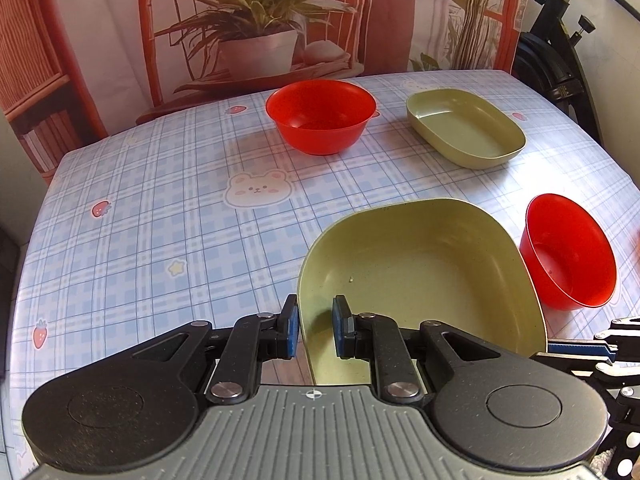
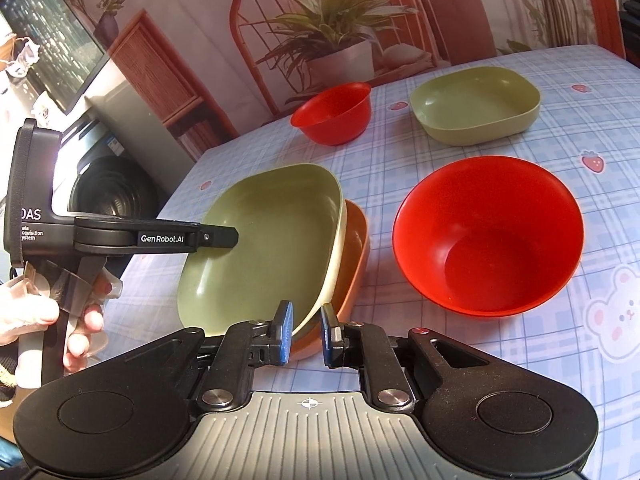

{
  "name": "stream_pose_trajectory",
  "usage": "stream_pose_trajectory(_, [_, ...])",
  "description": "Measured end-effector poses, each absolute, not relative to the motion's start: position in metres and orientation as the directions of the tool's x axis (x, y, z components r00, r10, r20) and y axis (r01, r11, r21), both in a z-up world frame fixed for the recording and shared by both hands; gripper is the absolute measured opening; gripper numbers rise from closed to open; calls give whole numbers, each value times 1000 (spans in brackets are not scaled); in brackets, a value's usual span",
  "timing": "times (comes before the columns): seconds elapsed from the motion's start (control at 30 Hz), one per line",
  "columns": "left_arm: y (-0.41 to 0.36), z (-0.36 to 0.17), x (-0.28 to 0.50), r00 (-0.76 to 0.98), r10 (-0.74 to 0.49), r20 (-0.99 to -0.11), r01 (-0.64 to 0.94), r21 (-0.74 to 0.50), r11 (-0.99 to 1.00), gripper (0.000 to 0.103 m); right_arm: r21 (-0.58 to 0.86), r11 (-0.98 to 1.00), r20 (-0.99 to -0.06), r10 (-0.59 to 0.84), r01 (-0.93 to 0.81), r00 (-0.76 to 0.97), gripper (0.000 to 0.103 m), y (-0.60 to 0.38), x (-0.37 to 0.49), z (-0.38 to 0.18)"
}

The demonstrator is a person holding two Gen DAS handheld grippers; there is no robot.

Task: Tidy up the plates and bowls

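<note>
Table (image 1: 160, 200) first: we see its blue plaid cloth, printed with bears and strawberries, carrying 5 dishes. Behind it hangs a backdrop (image 1: 256, 20) showing a chair and a potted plant.

Nearest us, a green plate (image 1: 420, 276) is tilted, its left side raised. In the right wrist view this green plate (image 2: 264, 240) leans over an orange plate (image 2: 354, 248) that lies partly under it on the cloth. Our left gripper (image 1: 314, 330) has its 2 fingers straddling the plate's near rim, 1 pad outside the wall and 1 inside; they look pinched on it, though the left pad shows a thin gap from the wall. From the right wrist view, the left gripper (image 2: 224, 236) reaches over the plate's left edge.

Our right gripper (image 2: 306, 334) has its fingers a little apart on either side of the plates' near corner; we cannot tell whether they touch it.

Just right of the plates stands a red bowl (image 2: 488, 236), upright. Farther back sit a 2nd green plate (image 2: 476, 106) and a far red bowl (image 2: 334, 114), well apart from the near group.
</note>
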State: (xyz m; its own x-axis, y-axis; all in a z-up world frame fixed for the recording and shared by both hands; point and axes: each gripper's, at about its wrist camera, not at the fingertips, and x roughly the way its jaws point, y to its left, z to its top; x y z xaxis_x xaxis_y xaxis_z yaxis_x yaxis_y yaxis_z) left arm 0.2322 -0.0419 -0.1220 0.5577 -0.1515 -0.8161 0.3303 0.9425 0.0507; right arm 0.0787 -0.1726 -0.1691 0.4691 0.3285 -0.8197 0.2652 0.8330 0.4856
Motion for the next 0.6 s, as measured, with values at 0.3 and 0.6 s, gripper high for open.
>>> stream_pose_trajectory(0.3, [-44,-130,235,552,-140,-822,345,72,936,18,500,821,-819,346,275,458,16,-176,78,-173])
stream_pose_trajectory(0.6, [-37,-133,232,551,-133,-824,324,65,944,18,481,821,-824,304,307,478,22,-181,78,-172])
